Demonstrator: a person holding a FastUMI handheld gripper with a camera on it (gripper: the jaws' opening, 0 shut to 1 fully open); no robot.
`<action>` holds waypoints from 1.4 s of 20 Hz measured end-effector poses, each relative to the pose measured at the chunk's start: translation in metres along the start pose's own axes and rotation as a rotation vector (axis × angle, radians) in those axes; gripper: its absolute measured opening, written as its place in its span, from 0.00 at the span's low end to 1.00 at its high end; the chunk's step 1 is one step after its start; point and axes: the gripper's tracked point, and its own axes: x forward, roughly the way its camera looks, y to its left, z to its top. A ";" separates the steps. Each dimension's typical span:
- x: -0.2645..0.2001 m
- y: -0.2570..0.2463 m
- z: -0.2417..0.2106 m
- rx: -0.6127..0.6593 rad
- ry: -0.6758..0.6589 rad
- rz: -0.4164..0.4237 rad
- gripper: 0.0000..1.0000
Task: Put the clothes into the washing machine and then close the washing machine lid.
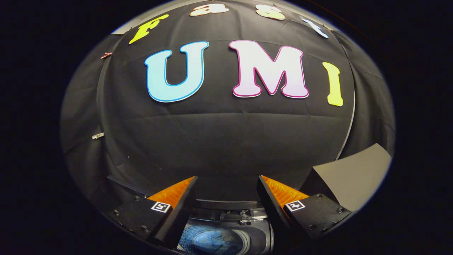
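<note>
The gripper (226,198) hangs spread and empty above the dark washing machine's open round drum (260,235), where soft, light blue cloth (212,241) lies, while the rigid grey lid (354,173) probably wants grasping at its edge.

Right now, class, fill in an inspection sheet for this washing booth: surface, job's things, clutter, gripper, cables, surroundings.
Surface: nothing seen.
Job's things: washer below the fingers, its drum open to view with blue cloth inside; grey lid raised beyond the right finger.
Clutter: nothing seen.
Gripper: gripper open, fingers apart and holding nothing, hovering above the drum.
Cables: nothing seen.
Surroundings: black cloth wall ahead, two small clips pinned on it.
</note>
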 end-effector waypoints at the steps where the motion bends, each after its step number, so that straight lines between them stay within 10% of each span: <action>1: -0.005 0.000 -0.005 0.003 0.017 -0.004 1.00; 12: -0.034 -0.007 -0.092 0.098 0.379 -0.076 0.99; 28: -0.042 0.002 -0.046 -0.020 0.100 0.058 0.98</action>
